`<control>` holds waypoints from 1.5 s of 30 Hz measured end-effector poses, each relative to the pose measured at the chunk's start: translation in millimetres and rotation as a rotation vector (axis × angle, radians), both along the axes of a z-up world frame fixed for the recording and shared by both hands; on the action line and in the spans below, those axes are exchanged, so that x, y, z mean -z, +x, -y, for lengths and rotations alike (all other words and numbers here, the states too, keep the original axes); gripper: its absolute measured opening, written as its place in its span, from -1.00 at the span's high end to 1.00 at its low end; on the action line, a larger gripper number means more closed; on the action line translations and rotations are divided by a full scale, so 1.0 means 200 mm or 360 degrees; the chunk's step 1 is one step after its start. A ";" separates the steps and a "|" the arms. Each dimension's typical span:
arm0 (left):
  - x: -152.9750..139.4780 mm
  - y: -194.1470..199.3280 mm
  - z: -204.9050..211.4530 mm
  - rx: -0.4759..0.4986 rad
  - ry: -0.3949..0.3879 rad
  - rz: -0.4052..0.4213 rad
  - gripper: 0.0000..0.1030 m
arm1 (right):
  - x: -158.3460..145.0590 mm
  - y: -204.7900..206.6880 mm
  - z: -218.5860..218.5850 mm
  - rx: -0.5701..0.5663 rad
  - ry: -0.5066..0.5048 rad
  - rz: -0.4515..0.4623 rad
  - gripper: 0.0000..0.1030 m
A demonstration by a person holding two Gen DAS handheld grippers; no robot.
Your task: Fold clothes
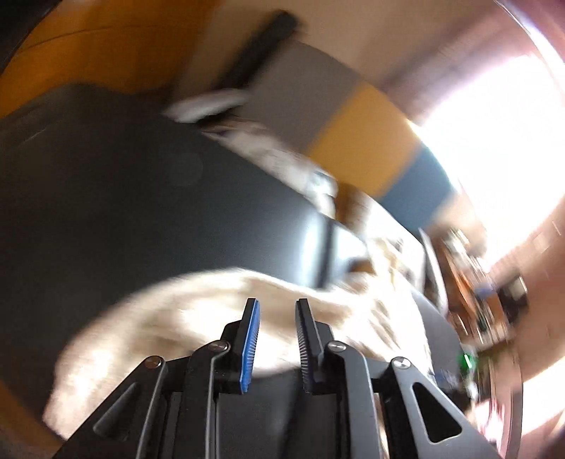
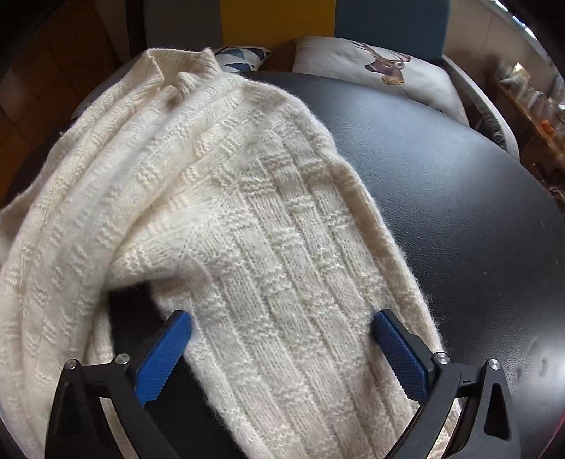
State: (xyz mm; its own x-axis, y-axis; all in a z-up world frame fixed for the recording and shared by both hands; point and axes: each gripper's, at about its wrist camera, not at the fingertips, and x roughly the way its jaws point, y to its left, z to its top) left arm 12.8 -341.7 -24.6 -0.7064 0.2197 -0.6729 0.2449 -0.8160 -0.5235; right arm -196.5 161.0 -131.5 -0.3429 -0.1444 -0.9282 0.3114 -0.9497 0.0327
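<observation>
Your cream-white knitted sweater (image 2: 219, 197) carries a raised basket-weave pattern in vertical bands, seen from the right wrist; from the left wrist it blurs to a pale cream patch (image 1: 197, 317). It lies on your round black table with a leather-like grain (image 2: 441, 197). Your right gripper (image 2: 282, 328) wears bright blue textured pads (image 2: 399, 349) on black arms; your left gripper (image 1: 277, 310) shows one blue pad (image 1: 251, 339) and one dark ribbed pad. Behind, an off-white cushion printed with a brown stag's head (image 2: 374, 67) sits beside a cushion patterned in blue and white triangles (image 2: 240, 58), before grey, mustard-yellow and teal-blue upholstery panels (image 2: 279, 21).
</observation>
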 end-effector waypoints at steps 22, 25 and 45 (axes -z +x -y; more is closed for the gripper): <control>0.47 0.05 -0.80 0.0600 0.0719 0.0429 0.47 | -0.36 0.86 0.26 -0.0574 -0.0130 -0.0320 -0.13; 0.50 0.06 -0.86 0.0583 0.0729 0.0459 0.44 | -0.24 0.95 0.36 -0.0658 0.0027 -0.0284 -0.17; 0.40 0.03 -0.77 0.0475 0.0778 0.0114 0.86 | -0.09 1.01 0.28 -0.0488 0.0088 -0.0197 0.44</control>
